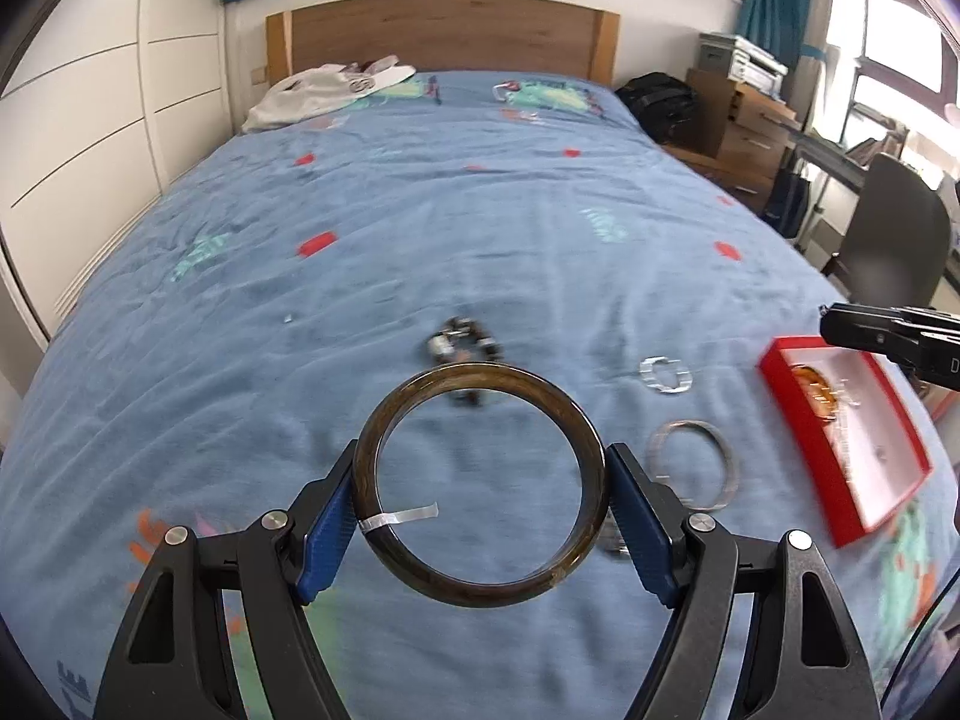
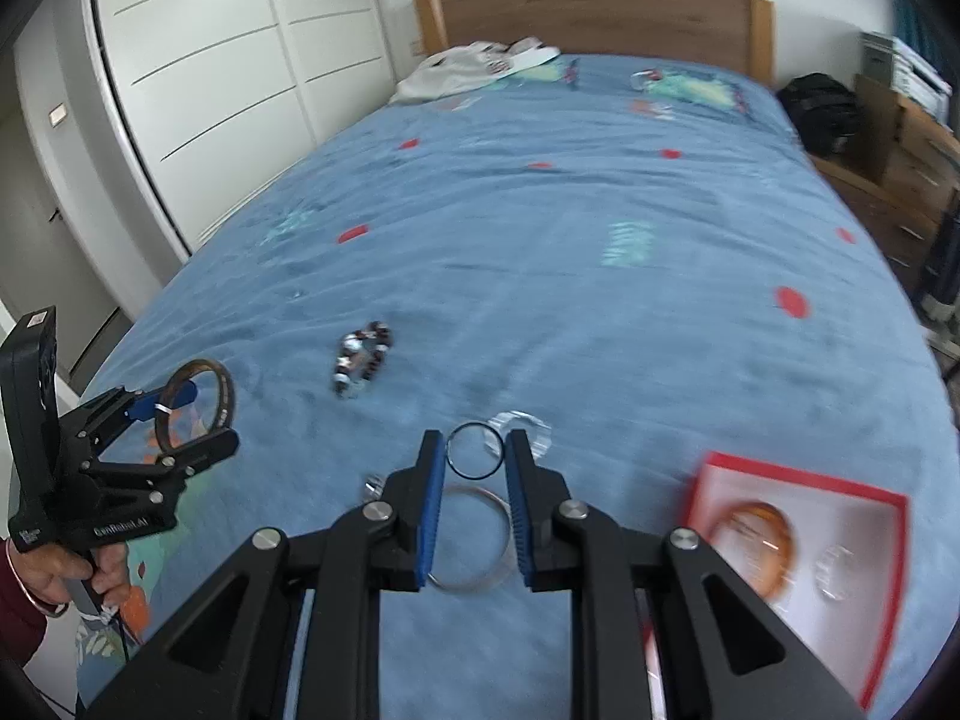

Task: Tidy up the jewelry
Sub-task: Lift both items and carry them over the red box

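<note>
The only writing that can be made out is pale lettering on the side of the left gripper [image 2: 198, 399] in the right wrist view, too blurred to read surely. A small white tag [image 1: 399, 517] is wrapped round the dark brown bangle [image 1: 480, 483], with no legible print.

The left gripper [image 1: 480, 483] has its jaws set wide and clamped on that bangle, the blue ribbed pads [image 1: 327, 531] pressing its outer rim on both sides; the bangle is glossy, thick and mottled like horn or stone, and it is held clear above the bed [image 1: 420, 228]. A person's hand [image 2: 72, 567] grips the handle beneath.

The right gripper [image 2: 475, 451] has its jaws narrow, holding a thin black ring [image 2: 474, 451] between the tips of its blue pads.

On the blue, softly wrinkled bedspread lie a beaded bracelet [image 2: 361, 357] of dark and pale beads, a clear glassy bracelet [image 1: 665, 373], and a thin silvery metal bangle [image 1: 693, 463], each apart from the others. To the right sits a shallow red box [image 1: 798, 450] with a white lining, holding an amber bangle [image 2: 759, 546] and a clear piece [image 2: 837, 570] beside it, both blurred.
</note>
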Motion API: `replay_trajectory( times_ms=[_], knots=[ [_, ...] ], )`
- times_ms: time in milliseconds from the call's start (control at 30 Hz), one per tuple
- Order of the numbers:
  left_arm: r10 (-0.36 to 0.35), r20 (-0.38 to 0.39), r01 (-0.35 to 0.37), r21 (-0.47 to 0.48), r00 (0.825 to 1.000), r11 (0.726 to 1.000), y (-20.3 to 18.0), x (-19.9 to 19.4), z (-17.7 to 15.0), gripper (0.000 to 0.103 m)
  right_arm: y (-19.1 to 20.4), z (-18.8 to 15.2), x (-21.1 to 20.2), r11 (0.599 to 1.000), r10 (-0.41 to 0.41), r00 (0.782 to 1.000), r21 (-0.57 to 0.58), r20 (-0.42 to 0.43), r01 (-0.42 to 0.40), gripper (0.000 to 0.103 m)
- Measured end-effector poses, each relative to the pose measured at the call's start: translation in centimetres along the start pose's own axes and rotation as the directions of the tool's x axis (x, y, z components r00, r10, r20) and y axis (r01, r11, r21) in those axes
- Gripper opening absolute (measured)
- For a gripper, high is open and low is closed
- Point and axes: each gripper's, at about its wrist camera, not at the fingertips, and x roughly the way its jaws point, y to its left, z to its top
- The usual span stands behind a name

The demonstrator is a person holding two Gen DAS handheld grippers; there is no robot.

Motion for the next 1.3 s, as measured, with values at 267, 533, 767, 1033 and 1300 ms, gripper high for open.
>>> replay_trajectory(
  times_ms=[267,533,767,1033,1300],
  knots=[
    [-0.084,0.018,0.083,0.069,0.996,0.994,-7.7,-1.7,0.8,0.076,-6.6,-3.5,-7.4,0.993,-0.096,0.995,0.071,0.025,0.094,0.02],
    [-0.185,-0.023,0.186,0.143,0.982,0.972,-16.3,-0.3,1.0,0.076,-13.3,-7.8,-10.4,0.975,-0.155,0.988,0.158,-0.004,0.153,0.02],
    [-0.255,-0.092,0.269,0.226,0.963,0.936,-23.7,2.5,0.3,0.076,-17.3,-10.8,-8.9,0.976,-0.115,0.991,0.177,-0.066,0.125,0.02],
    [-0.276,-0.189,0.322,0.29,0.942,0.901,-28.9,6.4,-1.5,0.076,-19.6,-13.9,-5.4,0.984,-0.026,0.985,0.169,-0.169,0.054,0.02],
    [-0.247,-0.258,0.328,0.349,0.934,0.878,-29.9,8.6,-3.2,0.076,-19.6,-15.0,-3.6,0.994,0.01,0.971,0.112,-0.237,0.017,0.02]
  ],
)
